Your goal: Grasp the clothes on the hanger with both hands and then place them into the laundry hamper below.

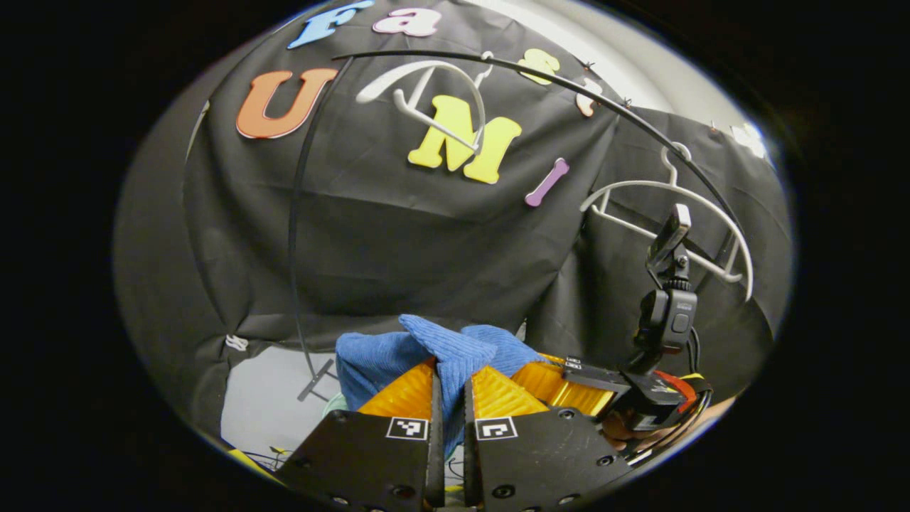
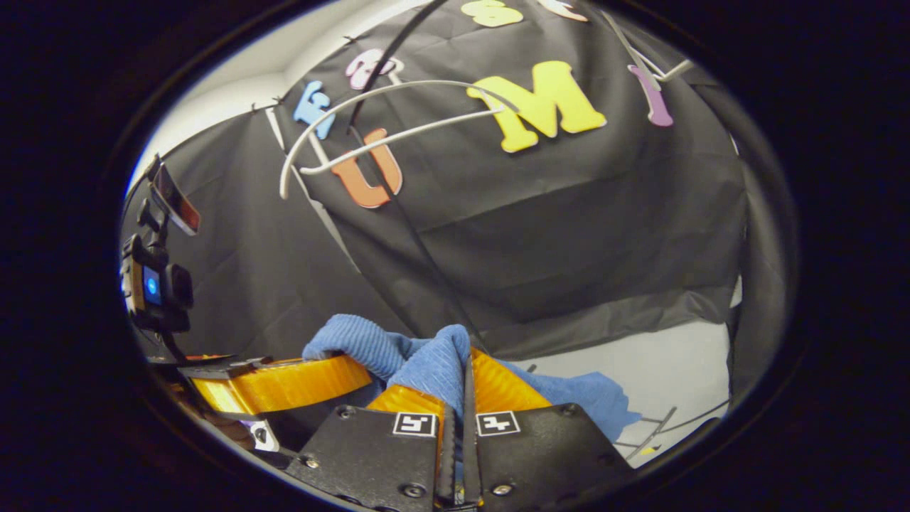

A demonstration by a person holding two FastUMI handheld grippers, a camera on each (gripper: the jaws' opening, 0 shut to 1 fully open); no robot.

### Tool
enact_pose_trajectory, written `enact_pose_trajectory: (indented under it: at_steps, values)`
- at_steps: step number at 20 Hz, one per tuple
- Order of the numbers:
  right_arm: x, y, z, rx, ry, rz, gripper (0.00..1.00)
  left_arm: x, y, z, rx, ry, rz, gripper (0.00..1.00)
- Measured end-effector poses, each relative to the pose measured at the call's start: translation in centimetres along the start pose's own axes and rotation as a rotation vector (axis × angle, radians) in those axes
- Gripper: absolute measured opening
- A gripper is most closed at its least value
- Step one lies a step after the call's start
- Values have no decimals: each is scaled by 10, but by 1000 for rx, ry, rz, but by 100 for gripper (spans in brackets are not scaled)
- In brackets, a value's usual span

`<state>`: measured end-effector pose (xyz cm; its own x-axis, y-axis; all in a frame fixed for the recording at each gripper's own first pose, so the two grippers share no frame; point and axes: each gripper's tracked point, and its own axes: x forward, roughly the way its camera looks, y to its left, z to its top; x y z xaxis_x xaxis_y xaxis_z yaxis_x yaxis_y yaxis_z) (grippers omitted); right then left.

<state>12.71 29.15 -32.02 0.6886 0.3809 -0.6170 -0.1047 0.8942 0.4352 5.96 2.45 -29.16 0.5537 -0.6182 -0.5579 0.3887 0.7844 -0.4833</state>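
A: Cloth (image 1: 448,352) first. Blue ribbed fabric is bunched between the two orange fingers of the left gripper (image 1: 449,387); both fingers press on it, drawn almost together.

B: Confirmed. In the right gripper view the same blue cloth (image 2: 434,363) sits pinched between the fingers of the right gripper (image 2: 466,387), which are nearly touching with the fabric squeezed in the gap. More of it spills to the right, over the pale floor (image 2: 668,377).

A: Position of the pair?

B: Close together. The right gripper (image 1: 569,387) shows at the lower right of the left gripper view, just beside the left one, with its camera mount (image 1: 668,313) standing above it. The left gripper (image 2: 284,384) shows at the lower left of the right gripper view.

A: Hangers?

B: A white hanger (image 1: 434,107) hangs bare on the black rail (image 1: 569,85); a second white hanger (image 1: 675,220) hangs bare farther right. The cloth is well below both.

A: Hamper?

B: Cannot tell.
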Motion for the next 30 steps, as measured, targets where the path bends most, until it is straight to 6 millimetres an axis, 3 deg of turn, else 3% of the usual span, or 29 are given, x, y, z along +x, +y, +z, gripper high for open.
enact_pose_trajectory:
  at_steps: [1, 5, 6, 8, 11, 12, 16, 18, 20, 21, 23, 25, 28, 29, 30]
  values:
    - [-1, 6, 5, -5, -9, 15, 8, -3, 0, 8, 6, -19, -1, 14]
    - [-5, 9, 20, -1, -17, 58, 8, -5, 5, 27, 29, -60, 8, 10]
    - [-2, 7, 20, 2, -9, 64, 8, -4, 8, 26, 29, -59, 12, 14]
    - [9, -3, 11, 4, 18, 48, 8, 3, 12, 19, 16, -48, 11, 11]
    - [17, -26, -4, 14, 58, -9, 8, 22, 17, 3, -25, -3, -2, 14]
    - [20, -32, -7, 7, 68, -22, 8, 31, 15, 2, -29, 8, -10, 11]
    - [22, -51, -17, -25, 87, -77, 8, 49, 4, -6, -21, 42, -45, 11]
    - [24, -67, -28, -50, 114, -108, 9, 59, 5, -21, -24, 72, -39, 14]
    - [25, -89, -47, -64, 161, -168, 8, 73, 8, -38, -39, 118, -29, 10]
    - [26, -101, -57, -70, 188, -207, 8, 80, 10, -48, -56, 148, -22, 14]
    - [29, -118, -74, -85, 241, -265, 9, 94, 19, -73, -78, 205, 9, 10]
    - [27, -131, -89, -104, 291, -306, 10, 97, 28, -91, -76, 260, 56, 11]
    - [28, -147, -108, -136, 365, -342, 27, 96, 36, -119, -68, 384, 108, 16]
    - [30, -148, -110, -148, 376, -357, 31, 97, 37, -126, -65, 418, 121, 31]
    - [29, -153, -111, -176, 402, -384, 35, 97, 37, -132, -64, 447, 131, 32]
